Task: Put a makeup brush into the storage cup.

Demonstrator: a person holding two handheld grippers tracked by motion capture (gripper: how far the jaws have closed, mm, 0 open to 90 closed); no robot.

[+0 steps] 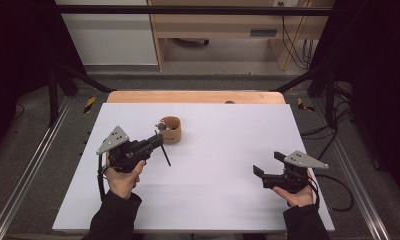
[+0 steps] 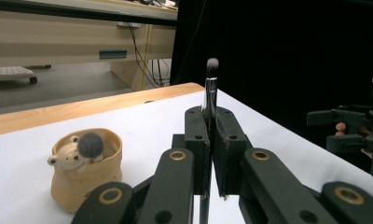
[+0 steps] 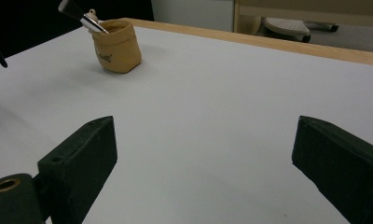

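Tan pot (image 1: 170, 129) awaits; left gripper (image 1: 158, 141) fingers clamp a makeup brush (image 2: 210, 88) beside it, likely dropping in next; right gripper (image 1: 268, 166) fingers apart.

The left gripper (image 2: 211, 154) is clamping a slim makeup brush (image 2: 211, 88) upright between its black jaws, bristles pointing up. A tan bear-faced pot (image 2: 84, 170) is sitting on the white table (image 2: 142, 121) just to the left, holding a fluffy grey brush head (image 2: 91, 144). The right gripper (image 2: 357, 133) is hovering at the far right edge.
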